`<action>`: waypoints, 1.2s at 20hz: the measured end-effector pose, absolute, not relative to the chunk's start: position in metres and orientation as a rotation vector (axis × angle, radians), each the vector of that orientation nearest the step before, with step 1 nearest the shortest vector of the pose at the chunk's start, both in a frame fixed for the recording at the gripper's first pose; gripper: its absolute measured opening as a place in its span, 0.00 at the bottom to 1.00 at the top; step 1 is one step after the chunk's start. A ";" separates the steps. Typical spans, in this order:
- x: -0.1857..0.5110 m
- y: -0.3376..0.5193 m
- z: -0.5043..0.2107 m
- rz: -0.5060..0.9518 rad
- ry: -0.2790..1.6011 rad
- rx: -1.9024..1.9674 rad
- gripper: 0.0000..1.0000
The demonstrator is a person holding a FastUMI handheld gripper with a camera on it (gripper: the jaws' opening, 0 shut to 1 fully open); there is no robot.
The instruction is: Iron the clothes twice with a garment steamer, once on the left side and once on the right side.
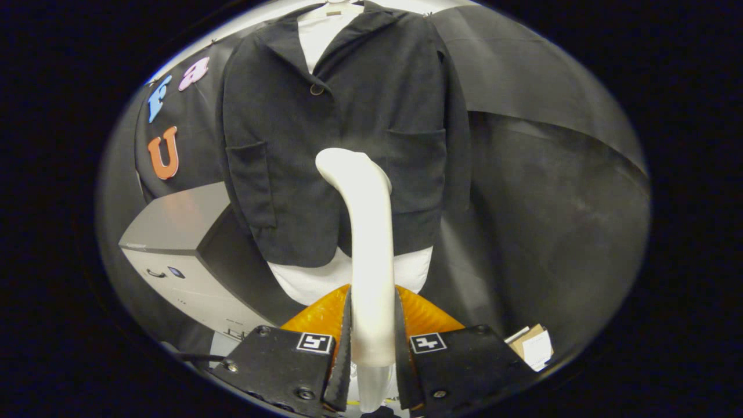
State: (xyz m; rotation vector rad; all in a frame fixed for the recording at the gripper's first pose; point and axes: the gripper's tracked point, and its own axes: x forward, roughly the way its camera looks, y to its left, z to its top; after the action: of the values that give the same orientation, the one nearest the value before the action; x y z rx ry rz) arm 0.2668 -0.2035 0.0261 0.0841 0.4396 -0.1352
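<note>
Two fingers of the gripper point(372, 348) are closed tight on the handle of the steamer point(365, 232), one pressing each side, with no gap showing at the contact. I hold the steamer upright ahead of the fingers, its curved head bent over at the top toward the jacket point(325, 116). The jacket hangs on a hanger point(339, 7) over a white shirt point(316, 278), and the steamer head sits in front of its lower middle, between the two patch pockets; I cannot tell whether the head touches the cloth. A faint haze beside the head may be steam.

Risks as I judge them: the handle is smooth and rounded, so a sideways sweep could let it twist or slide in the grip. Pressing too hard could swing the jacket on its hanger and spoil an even pass. Lingering in one spot could overheat or wet the cloth. A grey cabinet point(174, 232) stands just beside the jacket's lower edge on one side, and a wide stroke there could strike it.
</note>
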 end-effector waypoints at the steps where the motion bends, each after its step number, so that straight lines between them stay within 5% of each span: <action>1: 0.267 -0.203 0.020 -0.134 0.453 0.089 0.35; 18: 0.262 -0.195 -0.020 -0.137 0.467 0.156 0.35; 24: 0.207 -0.162 -0.055 -0.182 0.462 0.214 0.35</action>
State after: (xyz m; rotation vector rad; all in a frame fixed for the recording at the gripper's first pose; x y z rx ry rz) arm 0.2070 -0.1623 -0.0555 0.2145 0.4623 -0.1820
